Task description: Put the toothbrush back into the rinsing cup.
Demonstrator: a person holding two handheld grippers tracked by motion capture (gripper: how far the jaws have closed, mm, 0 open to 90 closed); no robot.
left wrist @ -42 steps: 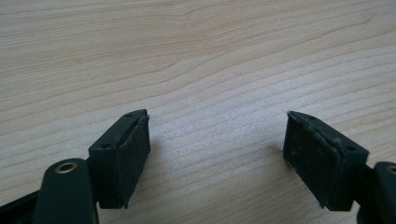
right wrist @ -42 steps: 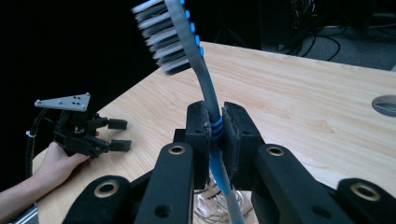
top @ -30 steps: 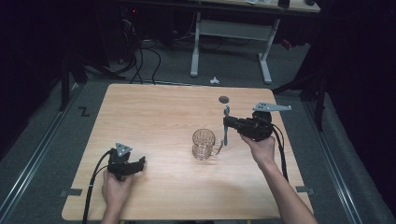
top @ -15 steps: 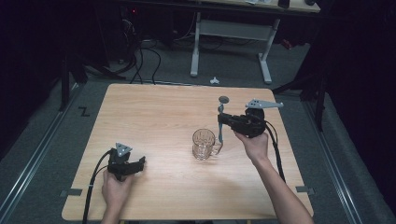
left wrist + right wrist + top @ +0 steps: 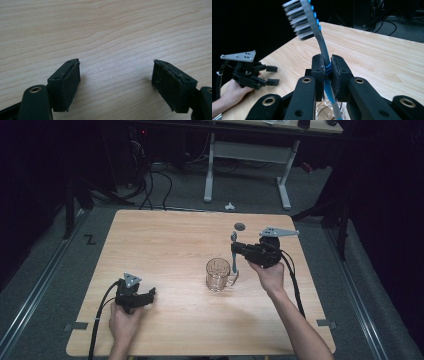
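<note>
Where right claw (image 5: 327,72) grips, toothbrush (image 5: 312,25) handle's hidden.

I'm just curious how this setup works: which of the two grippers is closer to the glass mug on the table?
The right. The right gripper is just above the glass mug, holding a toothbrush over it. The left gripper rests on the table, well off to the mug's left, jaws open.

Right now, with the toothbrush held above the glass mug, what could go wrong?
1. The right gripper pinches only the thin neck of the toothbrush, so it might swivel or slip between the pads.
2. The handle end hangs beside the rim of the glass mug; lowering off-centre could catch the rim and tip it, since the open left gripper rests far away.
</note>
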